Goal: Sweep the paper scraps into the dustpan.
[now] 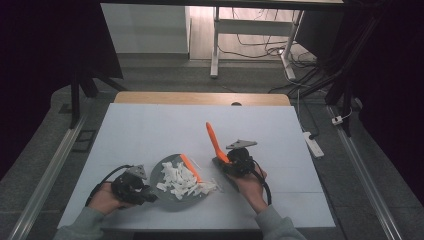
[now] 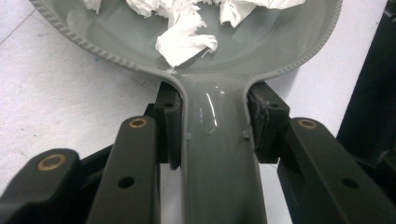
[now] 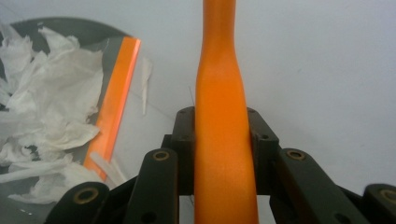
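Squarely between left tongs [image 2: 212, 128]: dustpan handle [image 2: 219, 154].

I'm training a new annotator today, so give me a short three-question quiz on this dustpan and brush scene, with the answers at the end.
1. True or false: the left hand-held gripper is shut on the handle of the grey dustpan.
2. Multiple choice: what does the right hand-held gripper hold? A) a white cup B) the orange brush handle C) a blue cloth
3. Fill in: the torn white paper scraps lie mostly in the ____.

Key
1. True; its jaws press the handle from both sides.
2. B; the handle runs up between the jaws.
3. Dustpan; a few scraps lie at its orange edge strip, toward the white table.
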`<move>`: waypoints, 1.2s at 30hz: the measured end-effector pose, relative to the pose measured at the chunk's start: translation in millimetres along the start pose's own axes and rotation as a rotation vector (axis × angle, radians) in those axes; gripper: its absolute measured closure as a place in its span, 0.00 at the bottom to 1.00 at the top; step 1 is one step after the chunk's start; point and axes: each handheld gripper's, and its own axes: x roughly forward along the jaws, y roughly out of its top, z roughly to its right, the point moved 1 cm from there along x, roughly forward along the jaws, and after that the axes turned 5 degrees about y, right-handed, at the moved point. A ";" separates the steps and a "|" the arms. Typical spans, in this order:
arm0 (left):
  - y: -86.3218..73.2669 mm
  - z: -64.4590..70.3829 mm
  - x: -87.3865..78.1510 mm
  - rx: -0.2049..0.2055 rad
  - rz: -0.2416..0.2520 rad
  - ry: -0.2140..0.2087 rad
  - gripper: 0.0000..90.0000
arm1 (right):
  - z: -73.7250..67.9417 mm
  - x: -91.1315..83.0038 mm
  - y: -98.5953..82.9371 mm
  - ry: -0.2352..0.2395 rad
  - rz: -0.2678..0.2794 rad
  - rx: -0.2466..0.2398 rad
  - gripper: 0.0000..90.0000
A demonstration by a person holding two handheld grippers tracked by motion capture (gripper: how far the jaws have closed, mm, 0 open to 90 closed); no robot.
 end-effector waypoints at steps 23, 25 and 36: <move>0.0 0.6 1.3 0.002 -0.003 -0.004 0.68 | -70.0 18.4 45.9 0.181 0.164 -0.070 0.78; 0.0 0.5 1.4 0.001 -0.003 -0.004 0.68 | -60.2 16.0 49.1 0.160 0.167 -0.058 0.78; 0.1 0.6 1.7 0.000 -0.003 -0.003 0.68 | -27.6 49.3 47.4 0.037 0.049 -0.045 0.78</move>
